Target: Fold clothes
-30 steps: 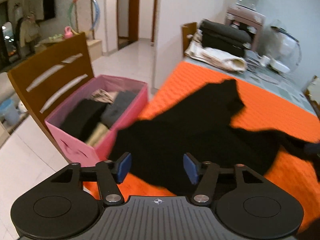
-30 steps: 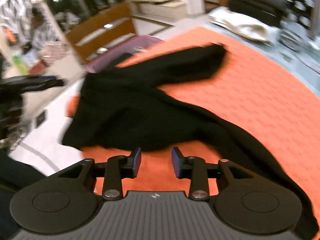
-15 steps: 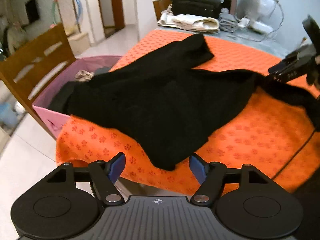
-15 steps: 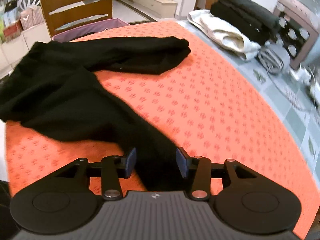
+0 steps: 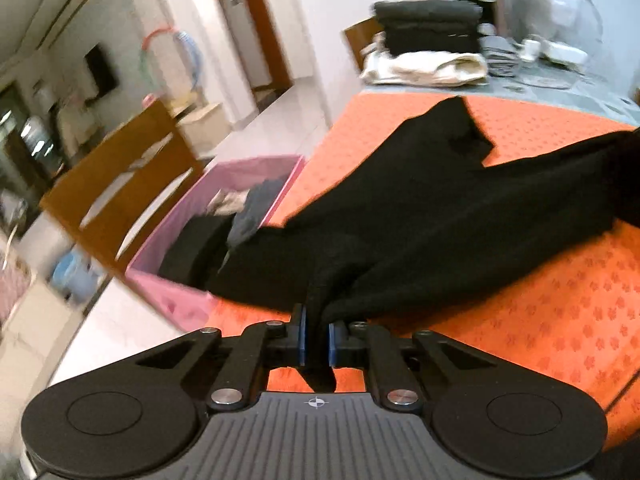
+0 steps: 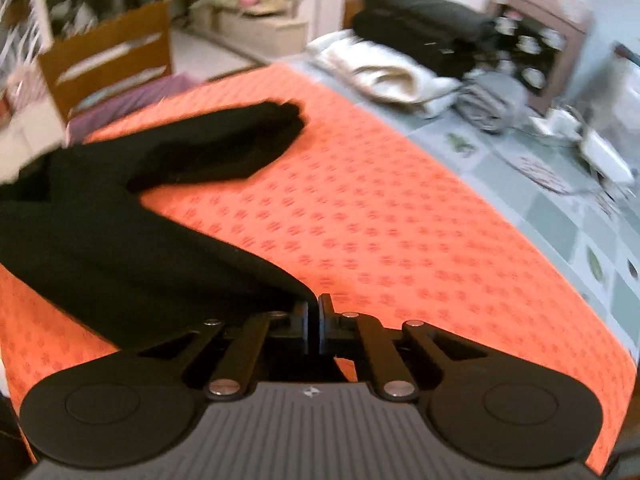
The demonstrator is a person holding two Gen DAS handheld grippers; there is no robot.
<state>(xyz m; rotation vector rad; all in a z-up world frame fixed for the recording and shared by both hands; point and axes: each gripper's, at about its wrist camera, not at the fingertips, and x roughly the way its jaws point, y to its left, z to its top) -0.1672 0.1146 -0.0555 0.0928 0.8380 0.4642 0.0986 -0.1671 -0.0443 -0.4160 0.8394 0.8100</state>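
Note:
A black long-sleeved garment (image 5: 440, 216) lies spread over the orange patterned cloth (image 5: 560, 320) on the table. My left gripper (image 5: 316, 336) is shut on a bunched edge of the garment near the table's front left corner. In the right wrist view the garment (image 6: 120, 232) runs from a sleeve at the back to my right gripper (image 6: 314, 320), which is shut on its near edge. One sleeve (image 6: 240, 136) lies flat, pointing to the far side.
A pink bin (image 5: 208, 280) with clothes stands left of the table beside a wooden chair (image 5: 120, 192). Folded black and cream clothes (image 5: 428, 48) are stacked at the table's far end, with grey cloth and appliances (image 6: 536, 40) nearby.
Both grippers were open half a second ago and are now shut on the garment's edges. The left view has swung toward the bin, and the cloth is pulled up at the left jaws.

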